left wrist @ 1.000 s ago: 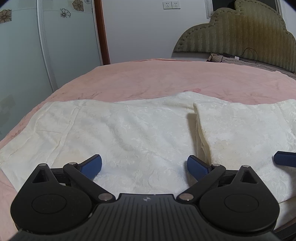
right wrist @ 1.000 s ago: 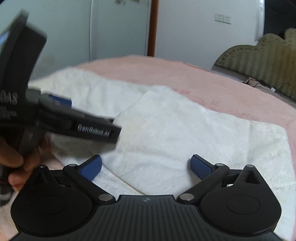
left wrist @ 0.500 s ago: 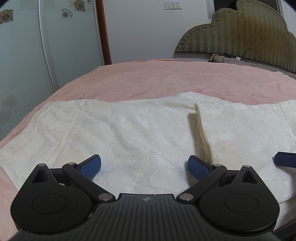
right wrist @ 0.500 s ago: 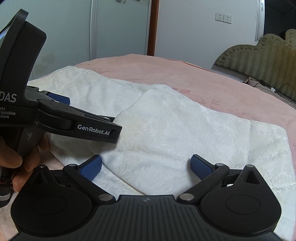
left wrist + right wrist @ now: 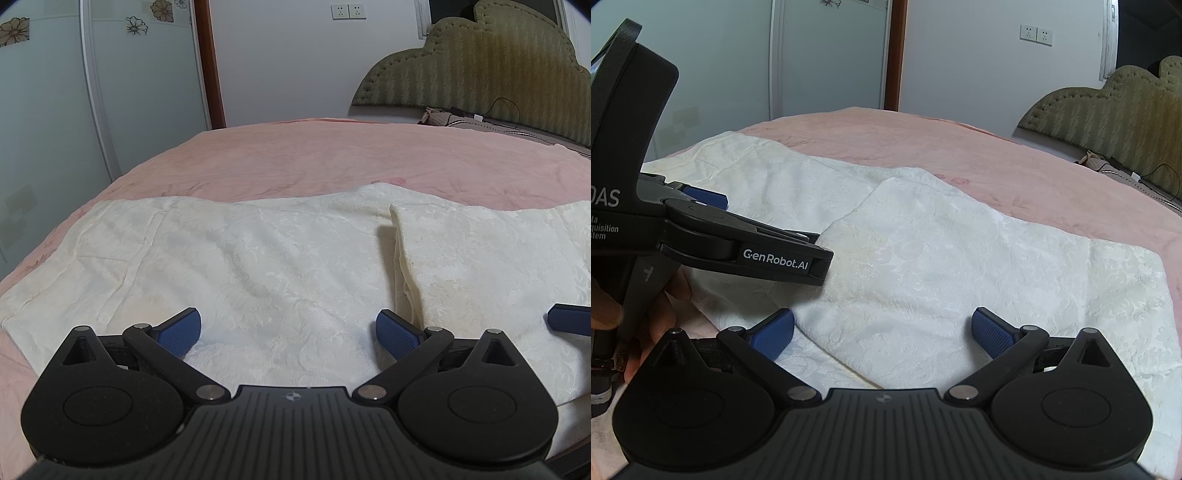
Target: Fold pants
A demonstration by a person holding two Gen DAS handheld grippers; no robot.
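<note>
Between spread left gripper (image 5: 288, 330) fingers (image 5: 181, 329): cream pants (image 5: 258, 266), untouched

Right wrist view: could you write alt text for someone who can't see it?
Cream-white pants, partly folded with one layer lying over another, are spread on a pink bed. The right hand-held gripper hovers open over them in the foreground, and the left hand-held gripper, held by a hand, reaches in from the left.

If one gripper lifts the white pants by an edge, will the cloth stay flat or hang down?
The pants would probably hang limp: they drape softly, with wrinkles. The folded part may fall open, being merely laid over. They look plush, so likely not slippery.
</note>
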